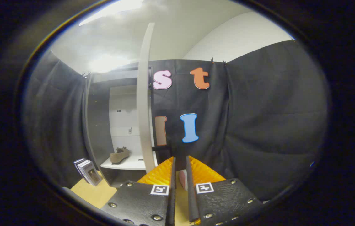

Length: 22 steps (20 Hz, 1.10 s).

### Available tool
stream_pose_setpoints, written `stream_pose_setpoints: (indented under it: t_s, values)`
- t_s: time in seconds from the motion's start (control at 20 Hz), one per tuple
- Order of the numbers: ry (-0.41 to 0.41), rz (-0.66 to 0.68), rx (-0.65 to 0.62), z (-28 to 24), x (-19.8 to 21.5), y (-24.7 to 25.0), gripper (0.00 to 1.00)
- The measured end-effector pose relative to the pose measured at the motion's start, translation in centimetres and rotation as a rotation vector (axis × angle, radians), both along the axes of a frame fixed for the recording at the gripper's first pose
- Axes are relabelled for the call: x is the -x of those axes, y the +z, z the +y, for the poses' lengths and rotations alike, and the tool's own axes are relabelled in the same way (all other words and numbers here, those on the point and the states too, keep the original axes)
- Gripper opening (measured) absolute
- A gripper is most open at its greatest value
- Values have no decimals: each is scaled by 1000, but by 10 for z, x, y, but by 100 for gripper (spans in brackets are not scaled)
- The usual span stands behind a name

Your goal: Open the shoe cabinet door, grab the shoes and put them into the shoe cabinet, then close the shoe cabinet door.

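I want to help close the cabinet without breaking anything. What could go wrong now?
1. The door stands open, edge-on, just left of the tongs. The tongs are nearly closed and grip nothing, so a push could slip off that thin edge.
2. The shoe lies near the shelf's front. If it sticks out, the closing door might hit it.
3. The books lean by the cabinet's foot; a wide swing might knock them over.

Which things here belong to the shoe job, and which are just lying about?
Job: white shoe cabinet; its open white door; brown suede shoe on its shelf; gripper, fingers nearly closed, holding nothing.
Lying about: upright books left of cabinet.
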State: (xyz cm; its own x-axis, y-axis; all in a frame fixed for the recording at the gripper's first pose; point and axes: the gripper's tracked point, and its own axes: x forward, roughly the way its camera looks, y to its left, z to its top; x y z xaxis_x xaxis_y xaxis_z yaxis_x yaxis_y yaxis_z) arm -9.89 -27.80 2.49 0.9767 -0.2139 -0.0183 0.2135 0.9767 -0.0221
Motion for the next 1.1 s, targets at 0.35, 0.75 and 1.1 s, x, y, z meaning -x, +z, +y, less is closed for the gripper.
stream_pose_setpoints:
  t_s: [0.35,0.75,1.1]
  values:
    - [136,15,-18,71,22,-14,17]
    - [327,276,-57,165,6,-125,17]
    - [384,607,-99,226,3,-278,30]
